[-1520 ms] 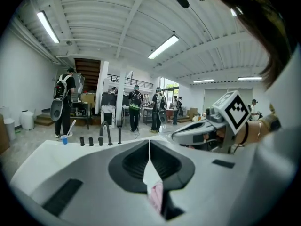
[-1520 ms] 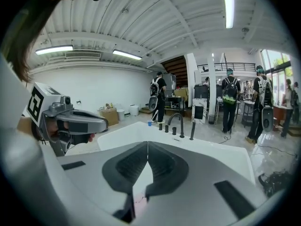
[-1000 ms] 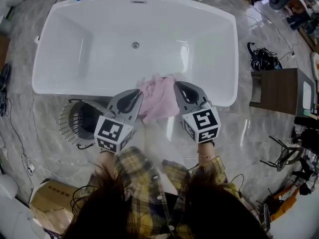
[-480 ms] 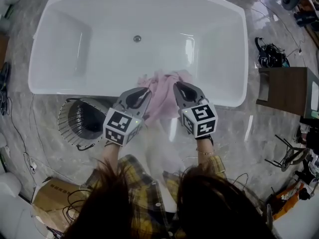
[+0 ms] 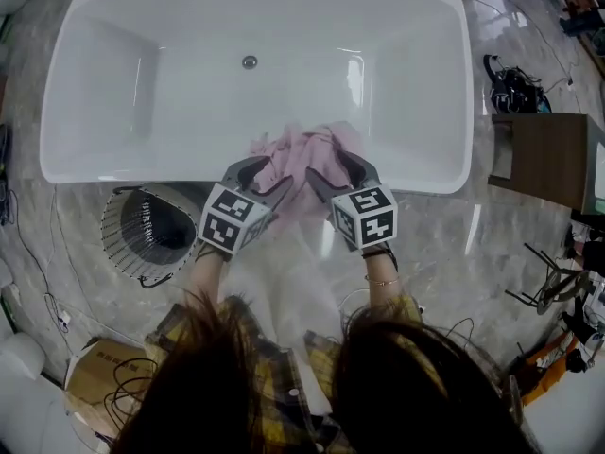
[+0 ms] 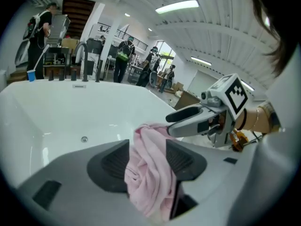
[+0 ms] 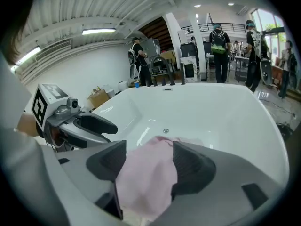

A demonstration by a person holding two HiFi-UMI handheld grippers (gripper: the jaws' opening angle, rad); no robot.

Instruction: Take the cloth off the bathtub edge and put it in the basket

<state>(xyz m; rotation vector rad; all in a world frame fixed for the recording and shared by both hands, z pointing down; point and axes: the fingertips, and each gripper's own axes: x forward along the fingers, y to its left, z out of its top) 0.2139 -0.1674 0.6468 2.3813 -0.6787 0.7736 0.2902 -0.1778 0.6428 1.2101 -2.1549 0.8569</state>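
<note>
Cloth (image 5: 304, 154): pink, thin and crumpled, bunched over the near bathtub edge (image 5: 142, 173). Judged light, limp and not fragile, liable to slip from a shallow bite, so best taken at a thick gathered fold. Left gripper (image 5: 269, 176) and right gripper (image 5: 333, 170) both have jaws opening, with cloth folds between the pads but not yet pinched.

Pink cloth (image 5: 304, 152) bunched on tub rim (image 5: 123, 172), wire basket (image 5: 117, 233) nr it

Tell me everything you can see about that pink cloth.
The pink cloth looks soft and thin, bunched into crumpled folds. It drapes over the near rim of the white bathtub. It sits between the jaws of both the left hand-held gripper and right hand-held gripper, whose jaws are opening.
</note>
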